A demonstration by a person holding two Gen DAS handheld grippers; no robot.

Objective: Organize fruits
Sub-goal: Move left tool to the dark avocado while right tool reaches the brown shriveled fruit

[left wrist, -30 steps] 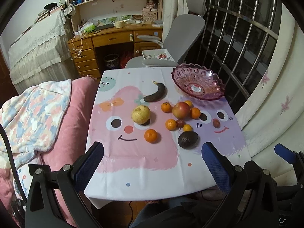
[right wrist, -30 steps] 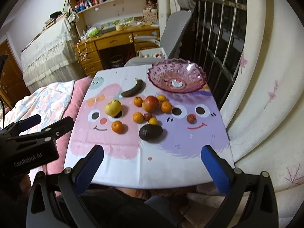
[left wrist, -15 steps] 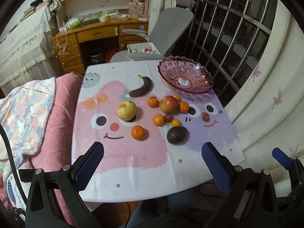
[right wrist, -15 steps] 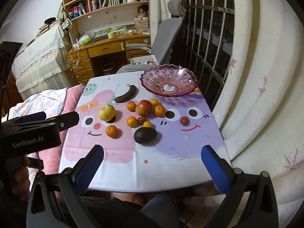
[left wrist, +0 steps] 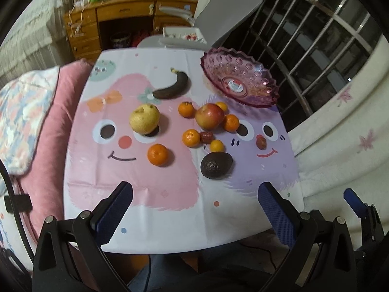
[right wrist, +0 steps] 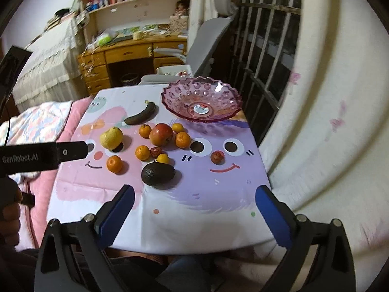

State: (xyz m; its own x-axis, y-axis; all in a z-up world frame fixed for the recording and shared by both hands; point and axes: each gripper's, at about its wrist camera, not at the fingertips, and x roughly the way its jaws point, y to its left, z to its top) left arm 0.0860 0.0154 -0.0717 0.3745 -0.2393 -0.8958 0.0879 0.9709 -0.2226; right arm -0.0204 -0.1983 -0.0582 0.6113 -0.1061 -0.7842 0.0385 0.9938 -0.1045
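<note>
Both grippers have been brought closer to the table since a second ago, so the fruit now fills more of each view. The left gripper [left wrist: 195, 199] is held over the near edge of the table [left wrist: 170, 223], its blue-padded fingers spread wide with nothing between them. The right gripper [right wrist: 194, 200] is likewise held wide open and empty above the near edge.

Nearest the grippers, a dark avocado [left wrist: 216, 165] is seen lying on the cartoon-printed tablecloth [left wrist: 150, 192], with a small yellow citrus [left wrist: 216, 145] just behind it. An orange [left wrist: 157, 155] sits apart to the left, and a yellow pear [left wrist: 144, 119] further back. A red apple [left wrist: 209, 116] is ringed closely by small oranges. A blackened banana [left wrist: 173, 86] lies behind the group. The pink glass bowl [left wrist: 239, 77] stands empty at the far right corner, with every fruit still outside it. A grey chair [left wrist: 218, 7] is seen beyond the table.
</note>
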